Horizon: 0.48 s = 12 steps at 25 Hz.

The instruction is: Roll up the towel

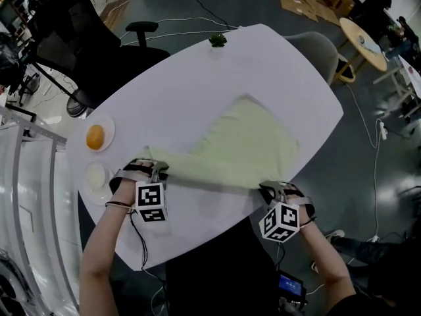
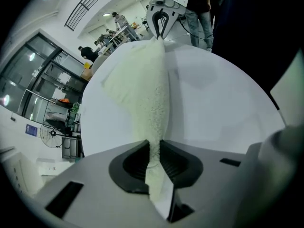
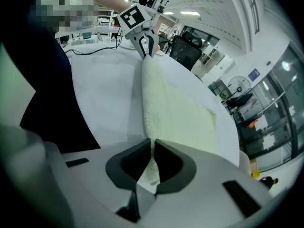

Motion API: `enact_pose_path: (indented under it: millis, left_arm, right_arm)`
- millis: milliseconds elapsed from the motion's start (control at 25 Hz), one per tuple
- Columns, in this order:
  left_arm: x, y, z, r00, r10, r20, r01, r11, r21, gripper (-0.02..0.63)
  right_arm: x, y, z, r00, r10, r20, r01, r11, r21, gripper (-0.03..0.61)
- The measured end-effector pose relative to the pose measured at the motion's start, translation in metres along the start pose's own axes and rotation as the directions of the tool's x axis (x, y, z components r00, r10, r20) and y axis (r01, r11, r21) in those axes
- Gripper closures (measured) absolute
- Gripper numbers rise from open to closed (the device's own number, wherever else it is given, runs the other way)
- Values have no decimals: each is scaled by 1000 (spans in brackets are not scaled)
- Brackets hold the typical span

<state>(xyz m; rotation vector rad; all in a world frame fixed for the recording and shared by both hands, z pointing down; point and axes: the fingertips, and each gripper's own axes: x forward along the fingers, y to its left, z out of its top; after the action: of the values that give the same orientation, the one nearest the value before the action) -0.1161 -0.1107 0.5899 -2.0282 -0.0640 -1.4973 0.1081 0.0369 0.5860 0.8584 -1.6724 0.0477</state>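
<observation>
Head view looks steeply down; gripper views face each other along the shared towel (image 1: 250, 143).

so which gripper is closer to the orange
Left. The left gripper grips one near corner of the towel, a little to the right of the orange. The right gripper grips the other near corner, at the towel's far side.

Nubbly terry towel (image 1: 243, 147), smooth table (image 1: 197, 78)
</observation>
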Motion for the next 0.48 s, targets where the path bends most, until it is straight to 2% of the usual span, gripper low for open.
enact_pose_path:
  millis: [160,480]
  left_arm:
    - [-12,-4,-3,1000,18,-9,-18,999,30,541]
    - [-24,-55,-8,1000,-28,-3,29,998,59,541]
  right_arm:
    - [-11,2,7,1000,-13,9,13,1000,10,546]
    - [-18,48,7,1000,28,-7,-28,999,30,546]
